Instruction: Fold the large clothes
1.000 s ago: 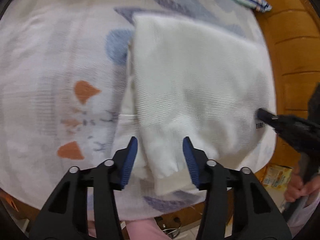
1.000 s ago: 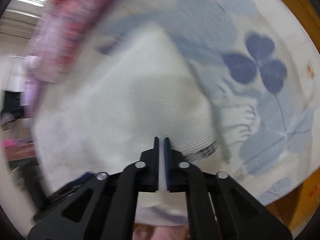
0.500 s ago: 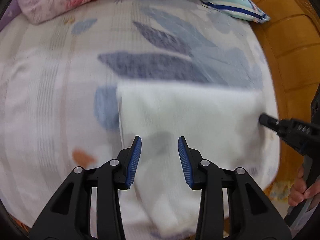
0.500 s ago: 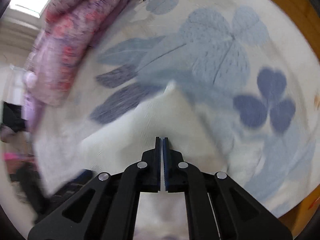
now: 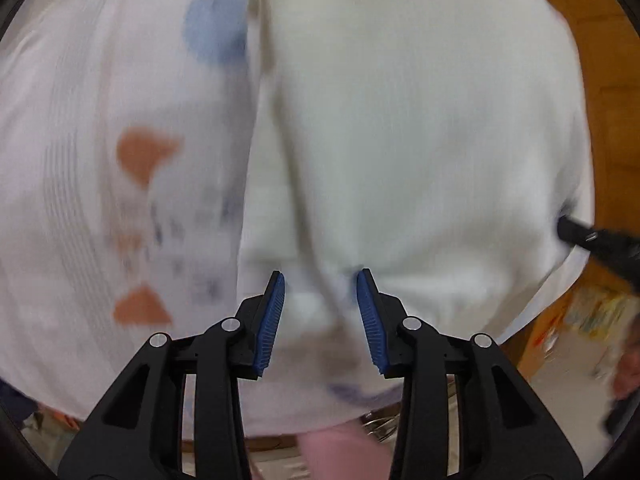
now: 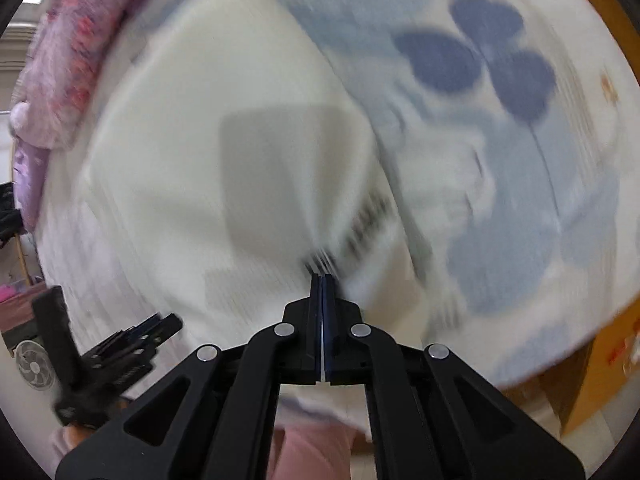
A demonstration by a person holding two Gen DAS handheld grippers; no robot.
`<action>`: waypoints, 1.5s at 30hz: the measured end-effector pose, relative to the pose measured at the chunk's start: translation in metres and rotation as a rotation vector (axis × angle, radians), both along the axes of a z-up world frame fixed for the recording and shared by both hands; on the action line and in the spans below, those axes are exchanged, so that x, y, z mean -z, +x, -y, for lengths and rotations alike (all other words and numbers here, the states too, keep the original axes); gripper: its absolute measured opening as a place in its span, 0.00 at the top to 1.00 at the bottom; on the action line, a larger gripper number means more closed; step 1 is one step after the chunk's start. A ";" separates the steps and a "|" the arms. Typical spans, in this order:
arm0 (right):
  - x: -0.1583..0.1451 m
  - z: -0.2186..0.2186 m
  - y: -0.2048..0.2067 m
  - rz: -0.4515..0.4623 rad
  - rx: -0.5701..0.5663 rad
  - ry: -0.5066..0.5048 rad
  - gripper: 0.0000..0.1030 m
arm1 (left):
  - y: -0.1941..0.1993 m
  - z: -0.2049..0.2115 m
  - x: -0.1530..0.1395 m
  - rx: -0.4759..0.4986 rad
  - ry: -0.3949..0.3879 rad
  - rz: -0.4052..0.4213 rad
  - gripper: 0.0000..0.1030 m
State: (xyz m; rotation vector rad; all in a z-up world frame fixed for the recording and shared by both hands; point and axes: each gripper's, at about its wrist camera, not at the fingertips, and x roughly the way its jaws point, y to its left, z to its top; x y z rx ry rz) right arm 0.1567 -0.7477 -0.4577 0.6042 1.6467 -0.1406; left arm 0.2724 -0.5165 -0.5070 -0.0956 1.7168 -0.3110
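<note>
Left wrist view
Garment: a folded white knit garment (image 5: pixel 420 128) lies on the printed bedsheet (image 5: pixel 100 120), filling the right half of the view.
Left gripper (image 5: pixel 320 292): jaws apart, blue pads (image 5: pixel 272 316) on either side of a fold near the garment's near edge; contact is blurred, so a grip cannot be told.
Right gripper (image 5: pixel 592 240): its black tip meets the garment's right edge.
Bed frame (image 5: pixel 608 60): orange wood, right of the garment.

Right wrist view
Garment (image 6: pixel 224 128): directly ahead of the claw and to its left, on the clover-print bedsheet (image 6: pixel 520 160).
Right gripper (image 6: pixel 321 280): jaws closed together, tip at the garment's edge with black lettering; whether cloth is pinched is too blurred to tell.
Left gripper (image 6: pixel 160 326): lower left, at the garment's edge.
Pink floral quilt (image 6: pixel 64 60): beyond the garment, upper left.
</note>
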 end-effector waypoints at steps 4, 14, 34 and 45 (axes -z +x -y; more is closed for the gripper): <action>-0.007 -0.009 -0.005 -0.057 -0.049 -0.044 1.00 | -0.023 -0.014 -0.009 -0.031 -0.028 -0.010 0.56; -0.015 -0.069 -0.027 -0.223 -0.198 -0.087 0.68 | -0.035 -0.101 -0.074 0.029 0.084 0.152 0.32; -0.192 -0.320 -0.112 0.319 0.219 -0.210 0.18 | -0.120 -0.267 -0.279 0.160 -0.018 0.718 0.19; -0.256 -0.412 -0.170 0.455 0.209 -0.371 0.17 | -0.195 -0.320 -0.339 0.202 -0.030 0.861 0.13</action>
